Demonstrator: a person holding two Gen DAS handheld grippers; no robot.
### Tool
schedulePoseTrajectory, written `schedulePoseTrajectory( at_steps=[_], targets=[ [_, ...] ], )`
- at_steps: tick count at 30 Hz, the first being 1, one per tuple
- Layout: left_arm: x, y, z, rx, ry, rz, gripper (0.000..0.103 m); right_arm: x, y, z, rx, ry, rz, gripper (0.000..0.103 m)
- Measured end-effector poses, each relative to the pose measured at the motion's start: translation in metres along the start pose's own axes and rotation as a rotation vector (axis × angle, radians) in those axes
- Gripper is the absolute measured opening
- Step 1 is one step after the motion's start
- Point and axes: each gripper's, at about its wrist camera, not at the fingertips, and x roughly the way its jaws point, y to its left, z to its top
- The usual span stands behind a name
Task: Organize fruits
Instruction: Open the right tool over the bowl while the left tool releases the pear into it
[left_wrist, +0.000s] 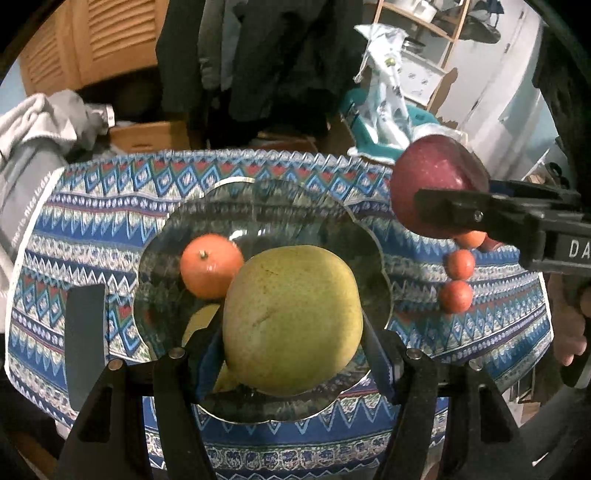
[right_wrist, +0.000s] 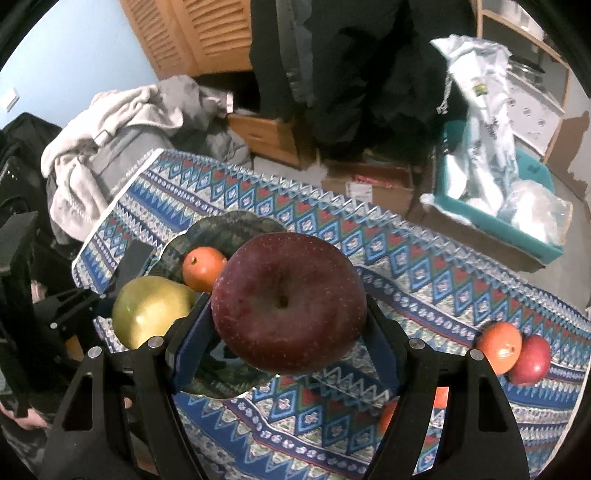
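Left wrist view: the left tool (left_wrist: 291, 354) is clenched on a green pear (left_wrist: 291, 317) above the glass plate (left_wrist: 369, 236); it should be lowered gently beside the orange (left_wrist: 210, 266) before release. The right tool (right_wrist: 288, 332) grasps a red apple (right_wrist: 288, 302). Small fruits (left_wrist: 458, 280) lie on the patterned cloth (left_wrist: 92, 229) covering the worktop; clothes and boxes clutter the room.

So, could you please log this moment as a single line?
left tongs: shut on yellow-green pear, over scalloped glass plate | right tongs: shut on dark red apple | plate: one orange tangerine
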Motion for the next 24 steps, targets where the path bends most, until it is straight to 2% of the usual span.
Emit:
schedulePoseTrajectory(
  at_steps=[9, 13, 22, 24],
  targets=[
    [0.027, -0.002, -0.013, -0.001, 0.064, 0.028, 0.069, 0.038, 0.001, -0.006, 0.039, 0.077, 0.038, 0.077],
    [0.037, 0.003, -0.017, -0.032, 0.094, 0.022, 0.069, 0.051, 0.004, -0.008, 0.032, 0.103, 0.034, 0.077],
    [0.039, -0.001, -0.019, -0.017, 0.084, 0.038, 0.068, 0.071, 0.012, -0.012, 0.012, 0.137, 0.036, 0.077],
    [0.040, -0.001, -0.018, -0.018, 0.087, 0.038, 0.061, 0.074, 0.012, -0.014, 0.013, 0.147, 0.039, 0.077]
  ],
)
